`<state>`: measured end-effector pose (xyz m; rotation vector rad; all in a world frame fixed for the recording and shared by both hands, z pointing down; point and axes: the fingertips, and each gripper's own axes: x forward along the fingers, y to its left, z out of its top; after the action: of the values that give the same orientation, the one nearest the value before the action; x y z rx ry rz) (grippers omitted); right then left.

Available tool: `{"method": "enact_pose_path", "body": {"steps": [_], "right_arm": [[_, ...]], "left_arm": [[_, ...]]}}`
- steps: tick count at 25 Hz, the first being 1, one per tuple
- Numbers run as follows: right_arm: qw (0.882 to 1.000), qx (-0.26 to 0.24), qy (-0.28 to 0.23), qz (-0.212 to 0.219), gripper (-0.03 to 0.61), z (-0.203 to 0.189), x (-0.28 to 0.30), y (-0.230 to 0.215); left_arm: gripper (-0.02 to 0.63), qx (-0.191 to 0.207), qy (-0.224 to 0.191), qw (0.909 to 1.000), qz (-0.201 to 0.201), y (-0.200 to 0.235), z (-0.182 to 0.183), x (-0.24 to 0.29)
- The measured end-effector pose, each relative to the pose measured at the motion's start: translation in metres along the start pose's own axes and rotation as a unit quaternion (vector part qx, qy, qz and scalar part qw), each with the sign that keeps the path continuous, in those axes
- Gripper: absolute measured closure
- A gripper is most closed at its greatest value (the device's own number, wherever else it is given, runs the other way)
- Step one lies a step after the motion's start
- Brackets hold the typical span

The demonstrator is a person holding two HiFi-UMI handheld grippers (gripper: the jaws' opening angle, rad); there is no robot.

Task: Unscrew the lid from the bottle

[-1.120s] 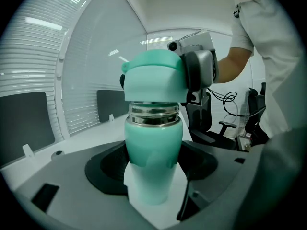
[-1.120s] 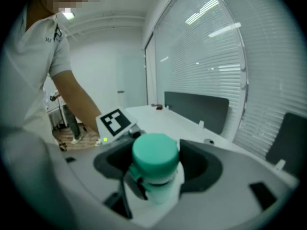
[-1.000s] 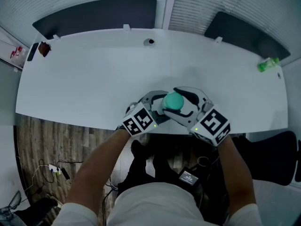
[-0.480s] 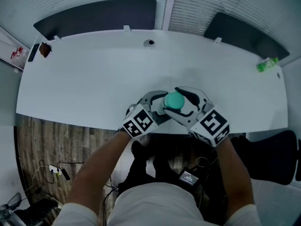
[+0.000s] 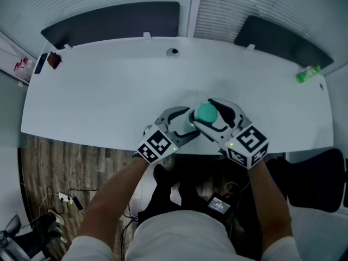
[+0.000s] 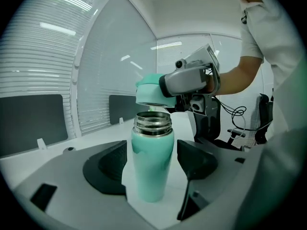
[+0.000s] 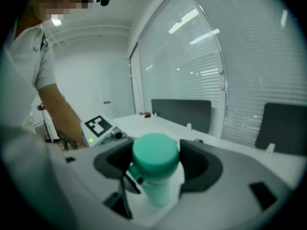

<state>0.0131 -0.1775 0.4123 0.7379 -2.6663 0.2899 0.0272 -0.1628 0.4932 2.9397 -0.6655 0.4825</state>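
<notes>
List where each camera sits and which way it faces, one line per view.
Head view: on the head, facing steeply down at the table; forearms, left gripper and right gripper show.
Left gripper view: on the left gripper, along its jaws at the open bottle; right arm behind.
Right gripper view: on the right gripper, along its jaws at the lid they clamp; left arm beside.
Shared: both gripper views show the lid.

My wide white desk point(image 5: 109, 91) fills mid-frame — dark grey divider panels point(image 5: 109, 18), white slatted blinds point(image 5: 234, 4) above, brown plank floor point(image 5: 54, 162) lower left.
</notes>
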Motion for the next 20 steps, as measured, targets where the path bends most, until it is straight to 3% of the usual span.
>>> {"method": "enact_pose_path", "body": {"steps": [11,20], "right_arm": [[0.997,0.062,-0.020,-0.042,0.270,0.000,-0.010,-0.014],[0.992,0.093,-0.046,-0.067,0.270,0.004,-0.023,-0.021]], "left_arm": [[0.285,-0.075,-0.020,0.9969,0.008,-0.003,0.004,-0.026],[0.288,-0.119,-0.072,0.9899,0.029,-0.002,0.031,-0.051]]}}
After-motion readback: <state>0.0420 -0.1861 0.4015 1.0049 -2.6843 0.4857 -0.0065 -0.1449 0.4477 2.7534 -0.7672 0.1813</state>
